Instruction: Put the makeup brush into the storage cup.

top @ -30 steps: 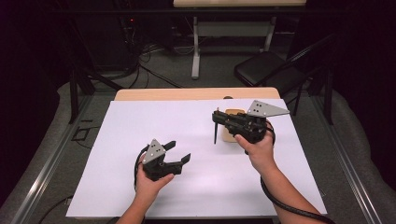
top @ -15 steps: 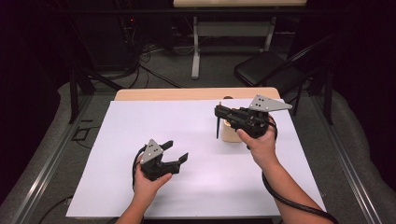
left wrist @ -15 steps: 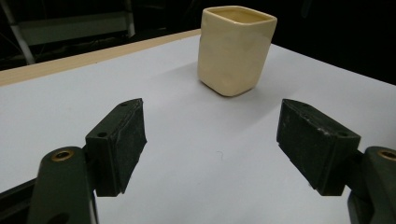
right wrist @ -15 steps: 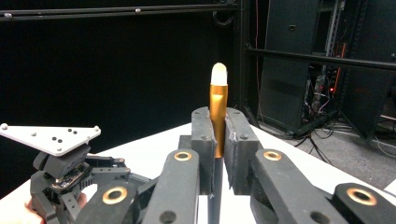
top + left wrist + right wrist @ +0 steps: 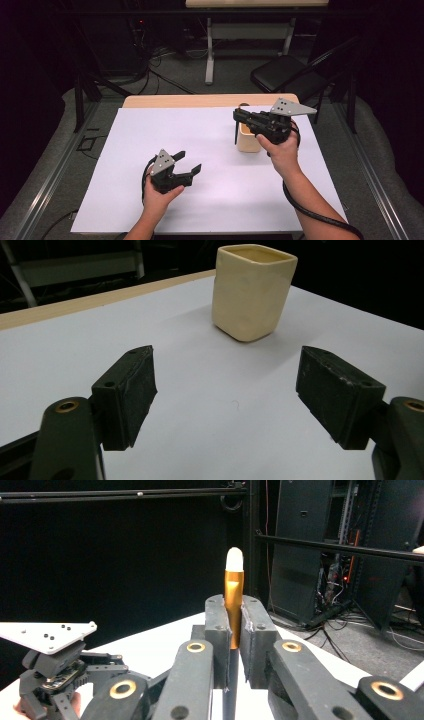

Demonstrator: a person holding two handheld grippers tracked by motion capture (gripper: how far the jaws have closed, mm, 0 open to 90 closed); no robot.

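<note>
My right gripper (image 5: 238, 116) is shut on a thin dark pencil (image 5: 235, 134) that hangs upright from its tips, just left of a cream square cup (image 5: 248, 140). In the right gripper view the jaws pinch the pencil (image 5: 233, 597) below its gold band and white end, with the right gripper (image 5: 233, 617) held above the table. My left gripper (image 5: 189, 162) rests low over the white sheet at front left, open, with nothing between its pads (image 5: 127, 390). The left gripper (image 5: 227, 390) faces the cup (image 5: 252, 290), which stands well ahead of it.
A white sheet (image 5: 150, 135) covers the wooden table (image 5: 165, 101). Behind the table are a black folding chair (image 5: 287, 75), floor cables and a table frame. My left gripper (image 5: 55, 672) lies low at the left in the right gripper view.
My right gripper has lifted slightly and drifted toward the far side with the pencil in it. The left gripper has kept still.
</note>
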